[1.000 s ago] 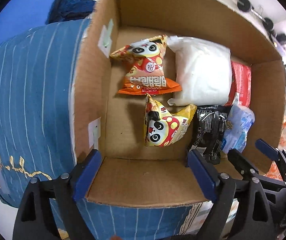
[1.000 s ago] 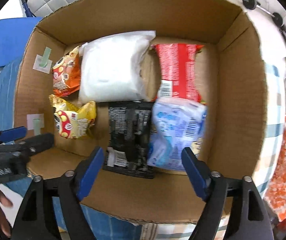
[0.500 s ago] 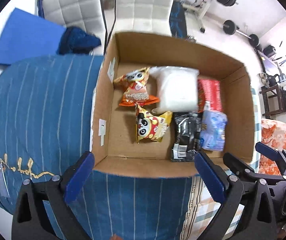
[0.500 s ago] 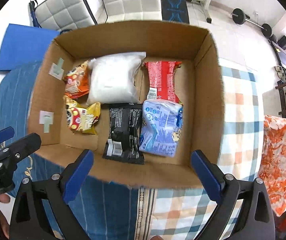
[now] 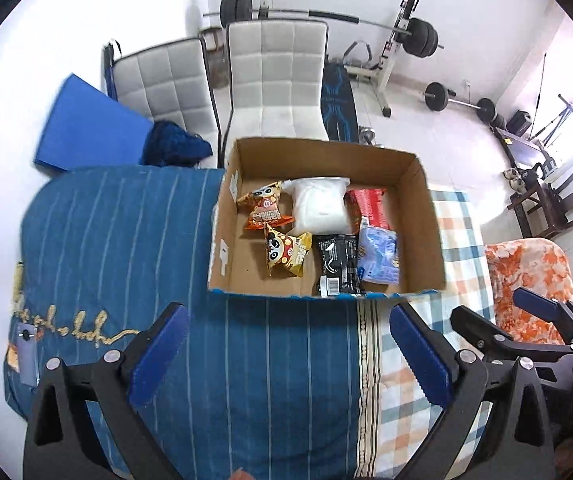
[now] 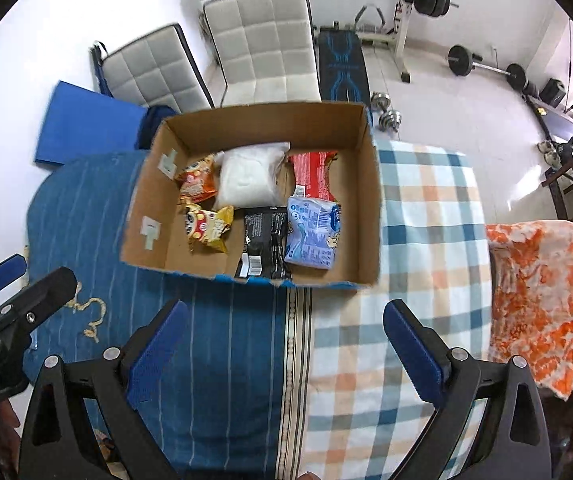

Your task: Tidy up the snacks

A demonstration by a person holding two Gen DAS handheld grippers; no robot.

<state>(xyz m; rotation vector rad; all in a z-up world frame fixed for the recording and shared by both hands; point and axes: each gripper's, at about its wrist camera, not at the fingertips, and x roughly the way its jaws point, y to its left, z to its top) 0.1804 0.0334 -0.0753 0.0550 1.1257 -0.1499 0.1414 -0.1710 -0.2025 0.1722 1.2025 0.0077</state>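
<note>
While we hold both tools clear of it, the cardboard box sits on the cloth-covered table, and we place everything by that box. Inside it, at the back, lie a white bag, a red packet to its right and an orange panda packet to its left. Along the box's near wall lie a yellow panda packet, a black packet and a pale blue packet. Our left tool and right tool hover in front of the box, both spread wide and empty.
</note>
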